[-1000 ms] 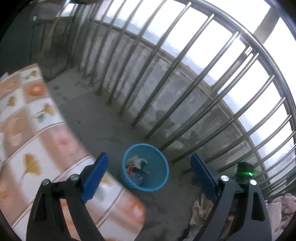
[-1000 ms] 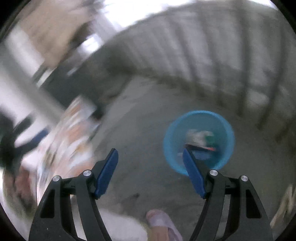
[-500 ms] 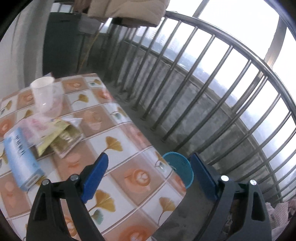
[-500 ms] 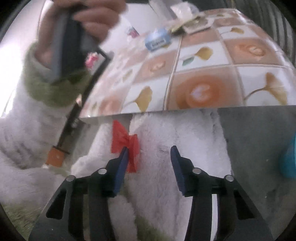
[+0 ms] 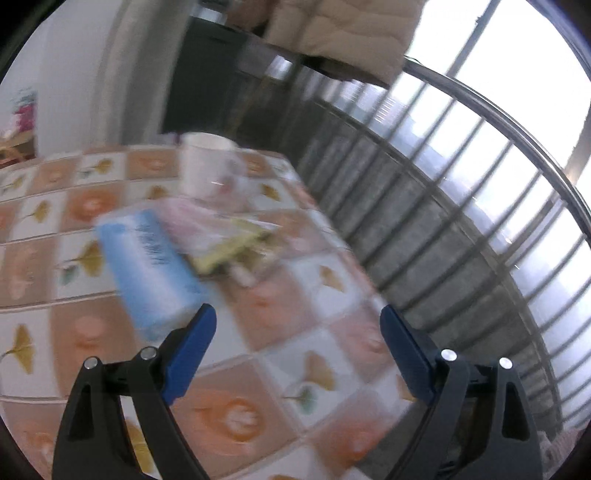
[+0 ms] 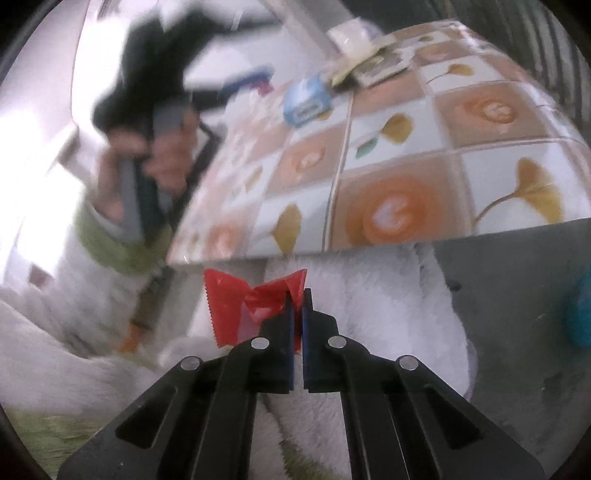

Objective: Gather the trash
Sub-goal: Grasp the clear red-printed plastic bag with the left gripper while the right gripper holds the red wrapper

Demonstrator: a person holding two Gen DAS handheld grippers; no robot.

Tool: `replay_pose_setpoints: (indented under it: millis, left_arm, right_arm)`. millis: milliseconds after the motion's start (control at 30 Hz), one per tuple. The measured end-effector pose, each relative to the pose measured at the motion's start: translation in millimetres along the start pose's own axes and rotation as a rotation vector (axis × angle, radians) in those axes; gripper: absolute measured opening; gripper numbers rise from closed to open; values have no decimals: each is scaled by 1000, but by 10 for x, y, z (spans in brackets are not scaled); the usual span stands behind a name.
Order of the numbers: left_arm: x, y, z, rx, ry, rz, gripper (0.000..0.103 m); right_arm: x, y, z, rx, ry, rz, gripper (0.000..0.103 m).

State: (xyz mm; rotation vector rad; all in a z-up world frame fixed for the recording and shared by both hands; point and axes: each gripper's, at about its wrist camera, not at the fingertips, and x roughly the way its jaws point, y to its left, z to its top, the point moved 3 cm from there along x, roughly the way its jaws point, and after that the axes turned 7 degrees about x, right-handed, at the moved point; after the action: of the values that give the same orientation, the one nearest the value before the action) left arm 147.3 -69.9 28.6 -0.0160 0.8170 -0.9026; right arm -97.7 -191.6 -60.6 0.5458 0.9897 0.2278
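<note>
My right gripper (image 6: 297,295) points down at a white fluffy garment on the person's lap, its jaws closing tight on the right end of a crumpled red wrapper (image 6: 240,306). The left gripper (image 5: 296,312) is open and hovers over the tiled tablecloth (image 5: 280,302) with nothing between its fingers. Just beyond its left finger lies a blue tissue pack (image 5: 147,266). Behind that are yellow-green sachets (image 5: 229,247), a pink wrapper (image 5: 188,221) and a white paper cup (image 5: 208,166). The blue trash bin (image 6: 580,314) shows only as a sliver at the right edge on the floor.
A steel balcony railing (image 5: 461,229) runs along the table's right side, with a beige jacket (image 5: 332,33) hanging above. The person's hand (image 6: 147,162) and green-cuffed sleeve hold the left gripper over the table's near edge (image 6: 369,247). Grey concrete floor (image 6: 517,277) lies right of the lap.
The right gripper swung away from the bin to the lap and shut on the red wrapper. The left gripper swept from the bin across the table toward the tissue pack and cup.
</note>
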Motion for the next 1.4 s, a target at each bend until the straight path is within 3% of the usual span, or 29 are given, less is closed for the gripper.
replay_pose_setpoints:
  millis: [200,400,467,667,733,867,1067,1233,1400]
  left_arm:
    - [-42,342,88,5,-58,156,88]
    - [176,552,192,1,-73,284,84]
    - [271,517,223,74,-63,326,84]
    - [693,130,223,491,18,489,76]
    - [890,46,164,644,64,568,69]
    - [1180,18,30,853,137,689,54]
    - [1354,87,12,924,174,760,40]
    - [1402,85,31,908,194,740,15]
    - [1350,29,22,920,179,737,8]
  right_arm:
    - [-336,-178,280,67,-133,32,1]
    - [-479,-445,634,140,-254,-62,2]
    - [-489,-508,711,158,-270,-75,2]
    - [-480,-642,787,186,-259,-82,2]
    - [-454,-726,842,197,-251,-85,2]
    - [-397,-827,912,231,-240,-85,2]
    - [-367,-854,925,234,-233,-92,2]
    - [-358,-840,916,232,-225,-89,2]
    - [-345,-839,921,233,-222,-87,2]
